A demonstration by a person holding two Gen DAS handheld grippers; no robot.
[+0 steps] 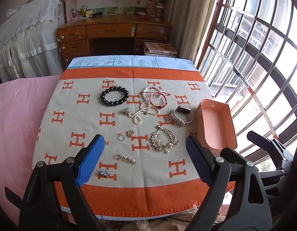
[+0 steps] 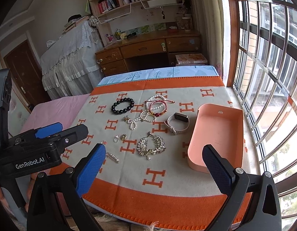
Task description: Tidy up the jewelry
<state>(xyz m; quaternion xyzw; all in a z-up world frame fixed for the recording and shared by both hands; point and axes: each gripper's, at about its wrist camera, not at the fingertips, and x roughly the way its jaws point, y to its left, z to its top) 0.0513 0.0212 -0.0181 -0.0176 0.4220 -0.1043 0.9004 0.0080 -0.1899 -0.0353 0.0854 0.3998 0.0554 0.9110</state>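
Left wrist view: the left gripper (image 1: 144, 154) is held low over the near edge of the worktop, and its blue jaws are wide apart with nothing between them.
Right wrist view: the right gripper (image 2: 154, 165) is held the same way, its jaws wide apart and empty.
Where the jewelry is: all of it is spread on the H-patterned blanket (image 1: 173, 190), and none is seen inside the pink box (image 1: 215, 127) at the right.
Pieces seen: a black bead bracelet (image 1: 114, 96), a pearl necklace (image 1: 146, 107) tangled with a red cord bracelet (image 1: 158, 100), a white watch (image 1: 180, 114), a sparkly hair comb (image 1: 163, 139), a pearl pin (image 1: 125, 158), a clear ring (image 1: 122, 137), a gold button (image 1: 130, 133) and a blue flower charm (image 1: 106, 172).
Step in hand: nothing is held yet, so a first piece is probably about to be picked.
How to do it well: a piece lying alone should be taken first, like the hair comb, which sits just beside the pink box. The jaws should be closed gently across a firm part. The tangled pearls are best left for later, or lifted slowly so nothing is dragged along.
Small pieces: the clear ring and gold button may slip, so they should be pinched low against the blanket.
Writing: "GenRobot.AI" is printed in white on the left gripper in the right wrist view. The orange letter H is repeated on the blanket.
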